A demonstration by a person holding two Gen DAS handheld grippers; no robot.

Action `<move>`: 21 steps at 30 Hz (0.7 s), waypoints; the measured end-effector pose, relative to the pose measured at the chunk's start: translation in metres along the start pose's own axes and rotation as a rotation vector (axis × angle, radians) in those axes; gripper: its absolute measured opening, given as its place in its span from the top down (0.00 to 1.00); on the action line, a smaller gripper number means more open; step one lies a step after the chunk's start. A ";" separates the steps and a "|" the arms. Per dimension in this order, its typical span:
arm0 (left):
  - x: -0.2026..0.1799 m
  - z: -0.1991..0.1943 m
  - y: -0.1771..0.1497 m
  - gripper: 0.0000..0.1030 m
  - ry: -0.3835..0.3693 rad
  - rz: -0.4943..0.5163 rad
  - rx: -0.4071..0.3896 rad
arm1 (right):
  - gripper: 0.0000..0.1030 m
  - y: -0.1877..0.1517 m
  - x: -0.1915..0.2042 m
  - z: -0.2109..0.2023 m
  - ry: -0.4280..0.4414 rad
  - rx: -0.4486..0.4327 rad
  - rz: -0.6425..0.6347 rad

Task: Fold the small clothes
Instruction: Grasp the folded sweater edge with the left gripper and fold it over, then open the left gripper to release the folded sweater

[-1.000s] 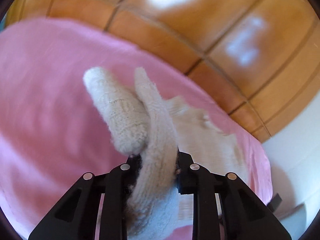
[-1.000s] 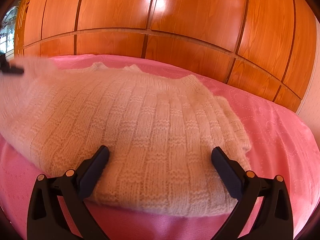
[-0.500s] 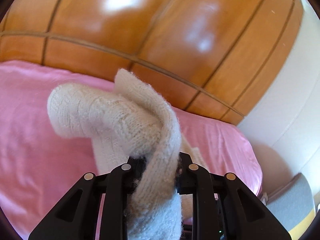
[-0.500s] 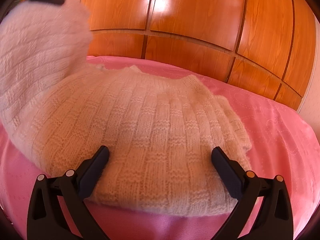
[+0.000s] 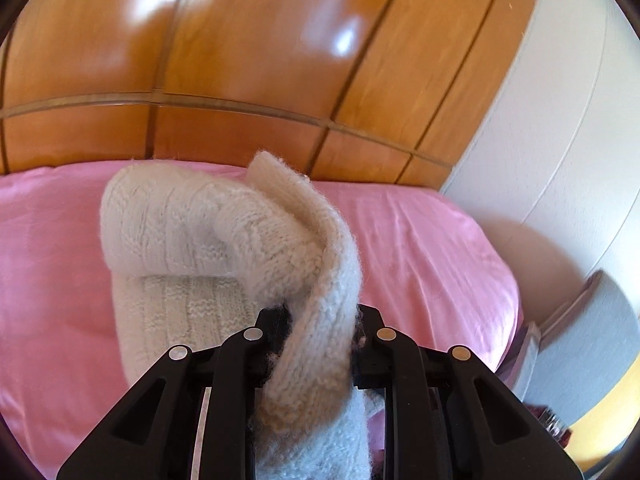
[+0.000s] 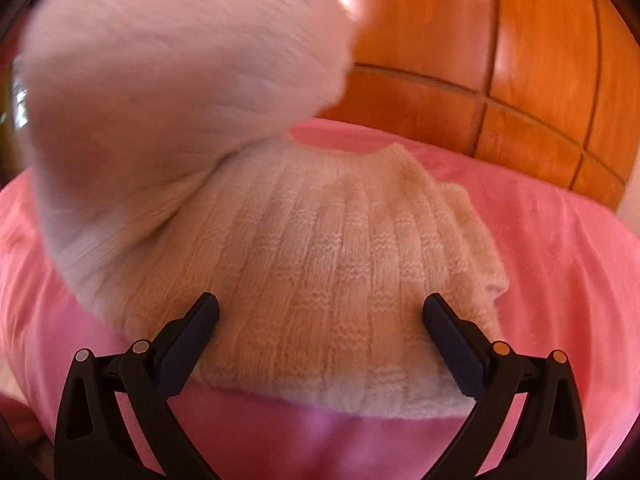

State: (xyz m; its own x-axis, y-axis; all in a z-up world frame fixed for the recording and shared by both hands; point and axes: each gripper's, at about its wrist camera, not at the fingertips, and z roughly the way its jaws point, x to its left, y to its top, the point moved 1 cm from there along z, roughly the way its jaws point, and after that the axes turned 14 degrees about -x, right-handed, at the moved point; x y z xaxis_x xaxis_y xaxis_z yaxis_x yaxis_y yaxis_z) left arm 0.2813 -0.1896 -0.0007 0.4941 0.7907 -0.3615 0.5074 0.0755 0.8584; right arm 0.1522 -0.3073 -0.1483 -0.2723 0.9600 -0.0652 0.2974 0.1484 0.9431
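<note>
Left gripper (image 5: pixel 320 320) has its jaws clamped tight on a thick bunch of the cream knit sweater (image 6: pixel 328 264), so it's holding one edge of it up off the pink bedspread (image 5: pixel 420 248). In the left wrist view the pinched knit curls away from the jaws and rolls over to their left, with another layer of sweater lying flat on the spread just under that roll. Looks to me like we're mid-fold: one side is lifted and being carried across the body of the garment.

Next move, I'd guess, is laying that raised flap down flat over the middle and only then letting go. It's floppy, chunky wool, so it'll want to bunch up if dropped early.

Right gripper (image 6: pixel 320 316) is spread wide, holding nothing. Its two fingers (image 6: pixel 192 328) sit on either side of the sweater's near hem, seemingly touching or just above the knit; can't tell which. From that gripper, the sweater body stretches straight ahead toward the wooden wardrobe (image 6: pixel 520 60), and the lifted flap hangs blurry up on its left side, above the flat part.
</note>
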 end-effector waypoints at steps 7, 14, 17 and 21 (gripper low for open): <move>-0.004 0.014 -0.012 0.81 -0.018 0.017 0.036 | 0.02 -0.006 -0.033 -0.034 -0.181 -0.082 -0.016; -0.026 0.044 -0.028 0.81 -0.006 0.104 0.085 | 0.02 -0.039 -0.089 -0.021 -0.213 -0.011 0.355; -0.034 0.063 -0.041 0.81 0.015 0.161 0.112 | 0.02 -0.041 -0.088 -0.022 -0.212 -0.028 0.348; -0.041 0.079 -0.060 0.80 0.029 0.200 0.141 | 0.02 -0.044 -0.086 -0.029 -0.210 -0.052 0.356</move>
State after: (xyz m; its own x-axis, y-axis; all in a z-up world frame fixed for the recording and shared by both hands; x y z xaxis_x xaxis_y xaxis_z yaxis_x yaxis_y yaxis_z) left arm 0.2869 -0.2746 -0.0660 0.5747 0.7989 -0.1772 0.4964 -0.1682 0.8517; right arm 0.1365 -0.4037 -0.1746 0.0333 0.9776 0.2078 0.2916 -0.2083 0.9336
